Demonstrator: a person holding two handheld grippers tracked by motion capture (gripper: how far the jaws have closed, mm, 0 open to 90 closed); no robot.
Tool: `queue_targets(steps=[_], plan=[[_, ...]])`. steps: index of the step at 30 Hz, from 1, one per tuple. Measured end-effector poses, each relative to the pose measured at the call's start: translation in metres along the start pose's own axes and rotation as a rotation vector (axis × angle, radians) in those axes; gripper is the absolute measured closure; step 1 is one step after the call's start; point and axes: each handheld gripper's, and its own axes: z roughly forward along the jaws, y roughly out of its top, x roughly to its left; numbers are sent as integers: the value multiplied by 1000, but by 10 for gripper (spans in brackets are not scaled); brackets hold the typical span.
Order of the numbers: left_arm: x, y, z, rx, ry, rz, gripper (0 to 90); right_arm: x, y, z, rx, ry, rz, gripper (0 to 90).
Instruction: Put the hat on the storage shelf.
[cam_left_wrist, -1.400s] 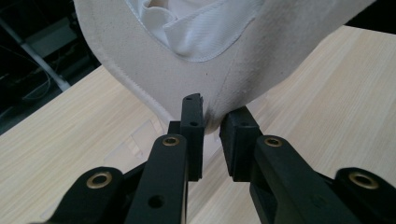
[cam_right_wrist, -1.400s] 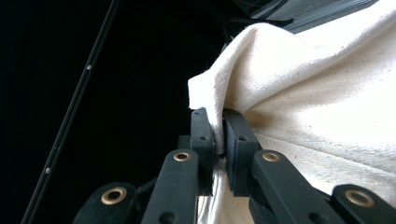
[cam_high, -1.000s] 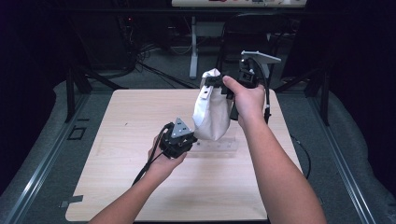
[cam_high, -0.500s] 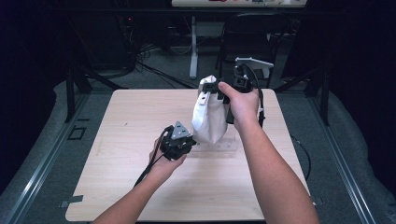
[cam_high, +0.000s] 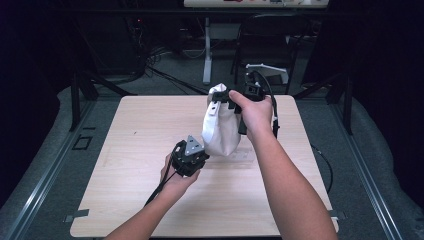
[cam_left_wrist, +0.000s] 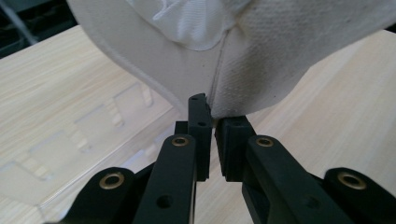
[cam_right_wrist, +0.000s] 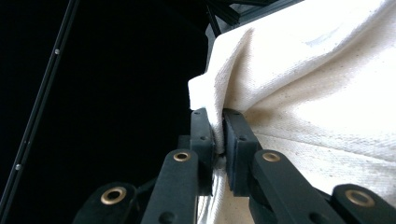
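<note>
A white cloth bag (cam_high: 222, 127) hangs upright over the middle of the wooden table (cam_high: 140, 130). My right gripper (cam_high: 220, 97) is shut on a fold of its top edge, and in the right gripper view the bag (cam_right_wrist: 317, 93) bunches between the pads of that gripper (cam_right_wrist: 219, 126). My left gripper (cam_high: 204, 156) sits low at the bag's bottom left corner. In the left gripper view the bag (cam_left_wrist: 280, 56) hangs just above the tabletop, and the jaws of that gripper (cam_left_wrist: 212, 116) are shut on its bottom seam.
Faint printed outlines (cam_left_wrist: 112, 112) mark the tabletop under the bag. Beyond the far table edge stand a dark chair (cam_high: 265, 55) and a white table leg (cam_high: 206, 50) with cables on the floor. Metal rails (cam_high: 45, 165) run along both sides of the table.
The right hand has brought the bag's top slightly lower and to the left. The left gripper has sunk a little toward the table, staying at the bag's bottom corner.
</note>
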Motion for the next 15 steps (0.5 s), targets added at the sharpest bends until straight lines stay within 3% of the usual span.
queue_targets(steps=[5, 11, 15], plan=[[0, -3, -2, 4, 11, -28, 857, -1, -1, 2, 8, 6, 2, 837], [3, -3, 2, 10, -34, -41, 858, -4, -1, 2, 9, -4, -7, 837], [7, -3, 3, 9, -58, 5, 859, -6, 0, -2, -1, -14, -1, 837]])
